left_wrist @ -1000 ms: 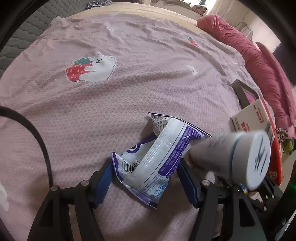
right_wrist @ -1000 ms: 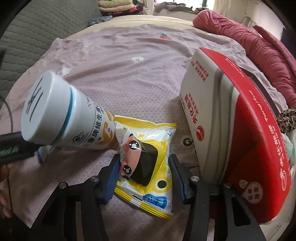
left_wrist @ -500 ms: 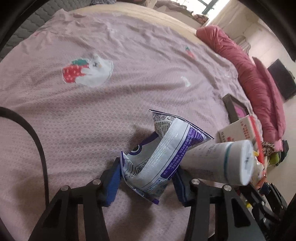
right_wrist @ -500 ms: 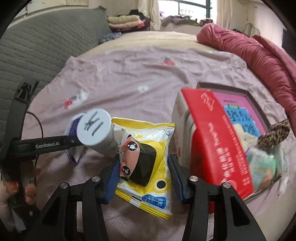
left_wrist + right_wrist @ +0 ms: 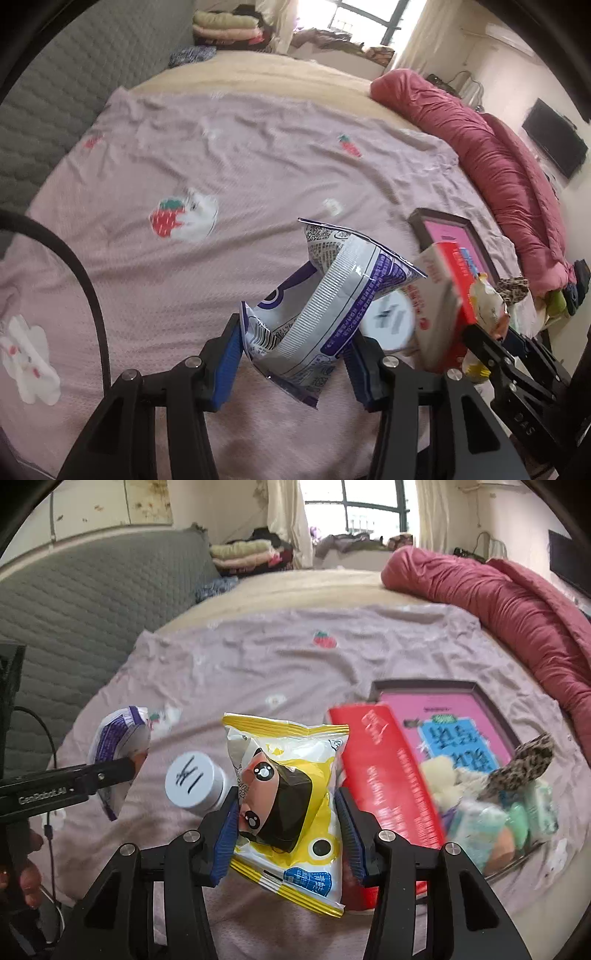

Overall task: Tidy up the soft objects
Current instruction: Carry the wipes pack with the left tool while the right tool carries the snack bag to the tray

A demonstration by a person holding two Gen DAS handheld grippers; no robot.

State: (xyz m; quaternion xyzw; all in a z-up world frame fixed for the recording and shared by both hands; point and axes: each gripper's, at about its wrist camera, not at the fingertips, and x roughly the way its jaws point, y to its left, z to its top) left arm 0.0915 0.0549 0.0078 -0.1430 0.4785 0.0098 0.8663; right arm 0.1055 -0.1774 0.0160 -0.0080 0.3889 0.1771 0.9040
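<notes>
Snack packets are both lifted off the bed: the purple packet (image 5: 328, 302) clamped in the left gripper (image 5: 295, 354), the yellow packet (image 5: 286, 805) in the right gripper (image 5: 288, 834), next likely carried into the pink-lined box (image 5: 476, 686) beyond.

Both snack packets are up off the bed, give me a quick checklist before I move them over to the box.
1. Left gripper clamps the purple packet: ok.
2. Right gripper clamps the yellow packet: ok.
3. Both packets clear of the pink bedsheet: ok.
4. White bottle lies between the grippers, could get knocked: not ok.
5. Open box has free room: cannot tell, blurred.
</notes>
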